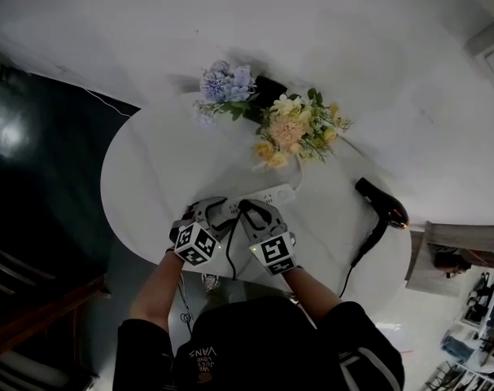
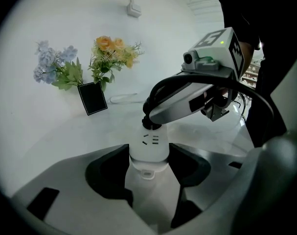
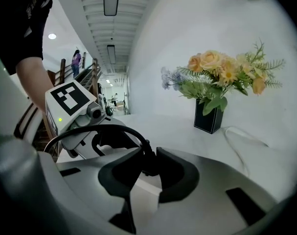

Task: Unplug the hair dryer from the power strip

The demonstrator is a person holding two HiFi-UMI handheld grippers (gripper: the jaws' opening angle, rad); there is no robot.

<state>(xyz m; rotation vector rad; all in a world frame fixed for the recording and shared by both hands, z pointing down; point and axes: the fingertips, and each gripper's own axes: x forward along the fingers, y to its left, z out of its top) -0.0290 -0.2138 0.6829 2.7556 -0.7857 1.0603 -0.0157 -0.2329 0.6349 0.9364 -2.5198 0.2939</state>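
Note:
A white power strip (image 1: 273, 195) lies on the round white table (image 1: 149, 169), near its front. My left gripper (image 1: 216, 213) is shut on the strip's near end (image 2: 148, 155), one pad against each side. A black plug (image 2: 150, 123) stands in the strip's socket, and its black cord (image 3: 97, 130) loops away. My right gripper (image 1: 248, 210) is shut on that plug (image 3: 149, 163), which is pinched between its dark pads. The black hair dryer (image 1: 382, 204) lies at the table's right, with its cord (image 1: 362, 251) trailing toward the front edge.
Blue flowers (image 1: 225, 84) and yellow flowers (image 1: 294, 133) stand in a black vase (image 2: 92, 98) behind the strip. The strip's white cable (image 3: 241, 146) runs toward the wall. Dark floor lies left of the table, and cluttered furniture (image 1: 454, 255) stands to its right.

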